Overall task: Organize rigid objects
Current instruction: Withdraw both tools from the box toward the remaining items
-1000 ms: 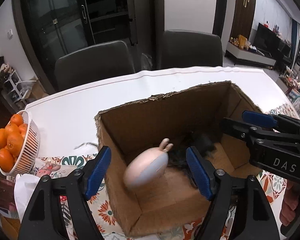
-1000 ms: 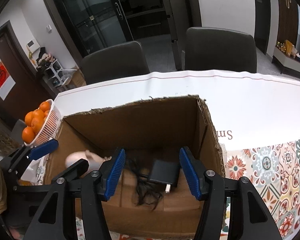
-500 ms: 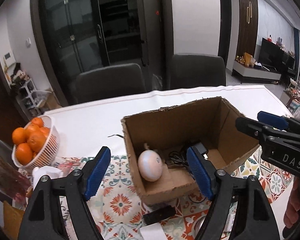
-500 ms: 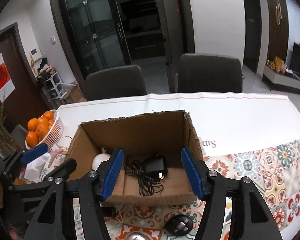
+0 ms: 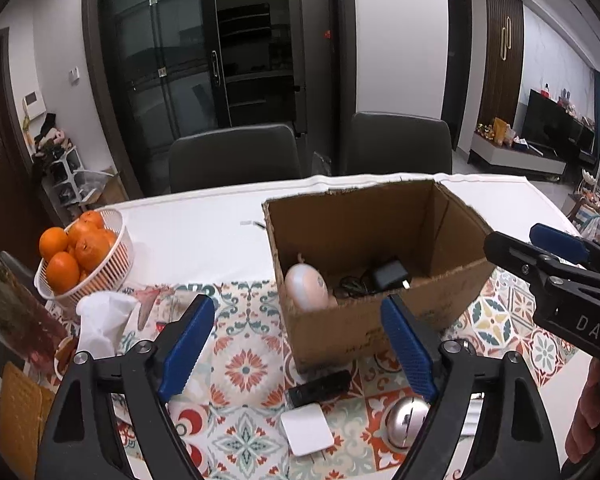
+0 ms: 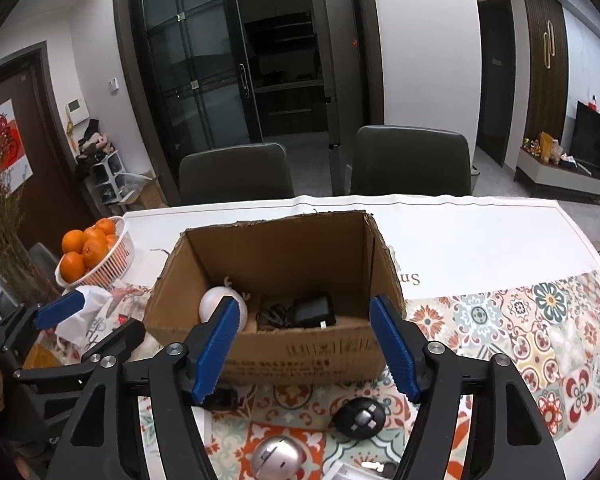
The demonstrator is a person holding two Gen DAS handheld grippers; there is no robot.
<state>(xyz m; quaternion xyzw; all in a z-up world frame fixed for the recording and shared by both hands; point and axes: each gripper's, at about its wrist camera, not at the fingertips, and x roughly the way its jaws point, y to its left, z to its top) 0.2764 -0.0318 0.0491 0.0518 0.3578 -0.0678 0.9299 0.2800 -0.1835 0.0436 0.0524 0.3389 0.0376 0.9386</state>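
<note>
1. Left wrist view: the left gripper (image 5: 298, 346) hangs with jaws spread wide and nothing between them, in front of the cardboard box (image 5: 340, 328). Inside sit a pinkish egg-shaped toy (image 5: 306, 287) and a black charger (image 5: 388, 274). A black remote (image 5: 320, 388), white pad (image 5: 307, 430) and silver mouse (image 5: 406, 424) lie on the patterned tablecloth (image 5: 244, 368)
2. Right wrist view: the right gripper (image 6: 306, 346) is likewise parted and empty, near the box; a black round gadget (image 6: 359, 418) lies below it
</note>
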